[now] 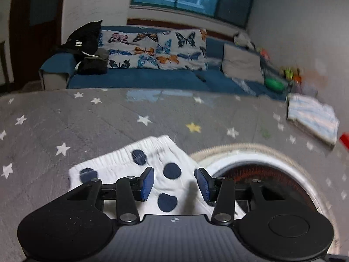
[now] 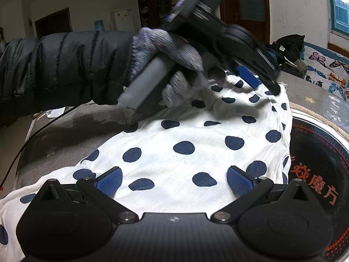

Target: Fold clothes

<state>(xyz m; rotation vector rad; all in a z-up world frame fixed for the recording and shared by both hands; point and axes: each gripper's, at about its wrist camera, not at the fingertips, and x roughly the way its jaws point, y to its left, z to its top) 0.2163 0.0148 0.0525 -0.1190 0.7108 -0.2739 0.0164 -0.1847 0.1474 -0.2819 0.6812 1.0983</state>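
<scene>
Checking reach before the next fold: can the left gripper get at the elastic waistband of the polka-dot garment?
Probably yes. The left gripper is open over the polka-dot garment, and the waistband lies just ahead, uncovered.

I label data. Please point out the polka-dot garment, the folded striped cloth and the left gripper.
polka-dot garment (image 2: 174,131): right wrist view, middle.
folded striped cloth (image 1: 312,118): left wrist view, top face.
left gripper (image 1: 175,183): left wrist view, between fingertips.
</scene>
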